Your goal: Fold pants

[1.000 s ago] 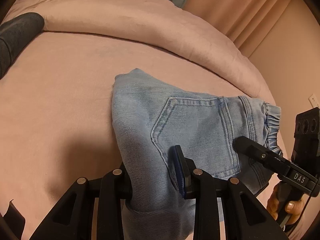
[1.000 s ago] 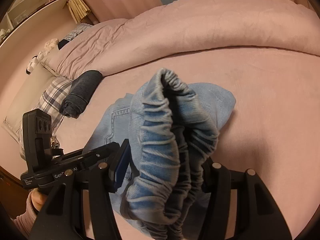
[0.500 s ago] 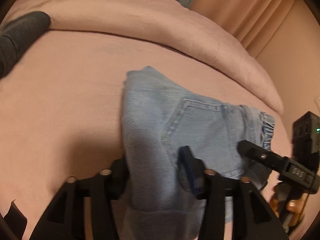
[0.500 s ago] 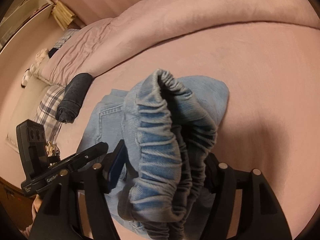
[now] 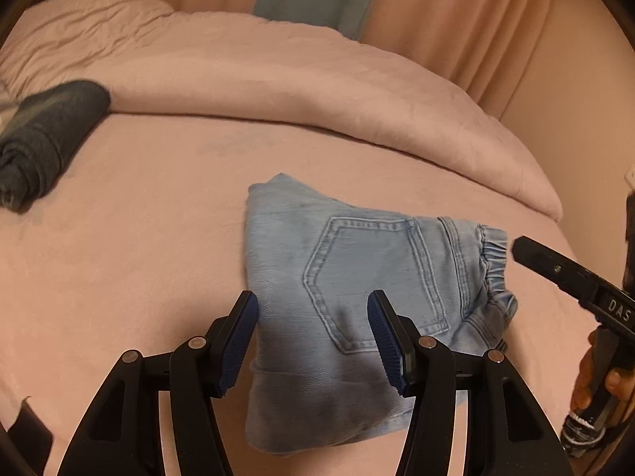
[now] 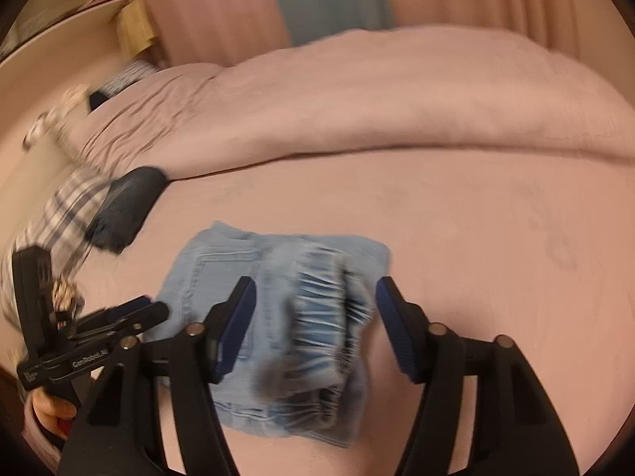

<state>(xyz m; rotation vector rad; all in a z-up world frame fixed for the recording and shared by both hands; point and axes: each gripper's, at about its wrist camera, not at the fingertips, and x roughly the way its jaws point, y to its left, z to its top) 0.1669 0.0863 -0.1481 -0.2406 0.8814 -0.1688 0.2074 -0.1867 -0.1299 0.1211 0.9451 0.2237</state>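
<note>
Folded light-blue jeans [image 5: 357, 258] lie flat on the pink bed sheet [image 5: 139, 238], back pocket up, elastic waistband [image 5: 494, 261] toward the right. My left gripper [image 5: 313, 309] hovers open just above their near edge, blue pads apart from the cloth. In the right wrist view, which is blurred, the jeans [image 6: 222, 273] rest below my right gripper [image 6: 315, 293]. Its jaws are closing, and the gathered waistband [image 6: 325, 309] shows in the gap beneath them without being pressed. Each gripper appears in the other's view: the right gripper [image 5: 555, 269] beside the waistband, the left gripper [image 6: 131, 313] at the jeans' left edge.
A rolled dark grey garment [image 5: 43, 135] lies on the sheet to the left. A bunched pink duvet [image 5: 278, 79] runs along the far side, with curtains behind. A plaid pillow [image 6: 59, 206] sits at the far left. A person's hand [image 5: 595, 380] holds the right gripper's handle.
Both grippers let go of the jeans and rose; the raised waistband dropped onto the bed. The left jaws went from pinching the fold to wide apart.
</note>
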